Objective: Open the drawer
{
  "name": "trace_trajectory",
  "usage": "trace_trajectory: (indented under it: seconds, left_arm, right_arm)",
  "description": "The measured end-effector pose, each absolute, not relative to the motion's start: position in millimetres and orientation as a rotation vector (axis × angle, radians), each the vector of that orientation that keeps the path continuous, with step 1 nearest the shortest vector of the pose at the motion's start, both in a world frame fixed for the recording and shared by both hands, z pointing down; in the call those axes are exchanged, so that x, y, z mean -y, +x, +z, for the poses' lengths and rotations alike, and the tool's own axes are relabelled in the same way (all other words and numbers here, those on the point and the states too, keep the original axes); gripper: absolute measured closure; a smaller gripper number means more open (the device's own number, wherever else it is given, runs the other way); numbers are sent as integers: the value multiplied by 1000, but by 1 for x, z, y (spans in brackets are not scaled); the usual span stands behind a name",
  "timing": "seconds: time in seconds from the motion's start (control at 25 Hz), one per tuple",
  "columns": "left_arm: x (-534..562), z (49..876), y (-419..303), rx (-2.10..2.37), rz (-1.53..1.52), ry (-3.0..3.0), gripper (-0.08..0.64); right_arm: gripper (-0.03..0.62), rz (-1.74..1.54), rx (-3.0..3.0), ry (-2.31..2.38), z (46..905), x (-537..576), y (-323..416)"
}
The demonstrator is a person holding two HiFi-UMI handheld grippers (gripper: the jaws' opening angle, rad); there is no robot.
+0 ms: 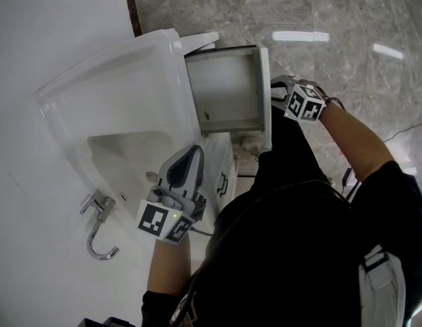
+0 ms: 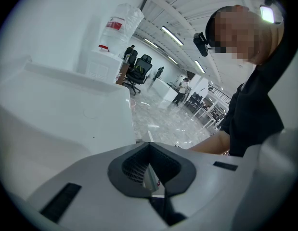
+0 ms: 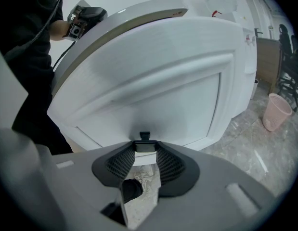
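hovering closed and empty over the white surface (image 1: 122,94) by the sink (image 1: 129,152), the left tool (image 1: 190,157) is sitting clear of the work. the right tool (image 3: 145,147) is clamping what looks like the small dark handle (image 3: 145,136) on the front of the drawer (image 1: 228,90), which is standing well out of the cabinet. any further pull is wanting a straight, level line along the runners, easing off before the stop.

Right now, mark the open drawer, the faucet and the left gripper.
open drawer (image 1: 223,90): head view, its bare inside.
faucet (image 1: 97,206): head view, chrome body.
left gripper (image 1: 194,150): head view, between its fingertips.
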State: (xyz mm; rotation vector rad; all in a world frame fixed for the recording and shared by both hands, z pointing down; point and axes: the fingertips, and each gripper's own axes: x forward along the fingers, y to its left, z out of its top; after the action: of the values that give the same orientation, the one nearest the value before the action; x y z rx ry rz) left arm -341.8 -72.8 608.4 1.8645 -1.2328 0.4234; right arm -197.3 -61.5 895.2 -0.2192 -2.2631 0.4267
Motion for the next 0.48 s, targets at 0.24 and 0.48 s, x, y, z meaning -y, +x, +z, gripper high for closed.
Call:
trace_trajectory:
  seconds: [0.24, 0.48]
  left_arm:
    - [73, 608, -341, 1229, 421, 1867, 569]
    - [73, 607, -341, 1224, 414, 1872, 569]
  right_arm:
    - [456, 441, 2277, -199, 895, 62, -198]
    - [456, 471, 2289, -165, 896, 63, -197]
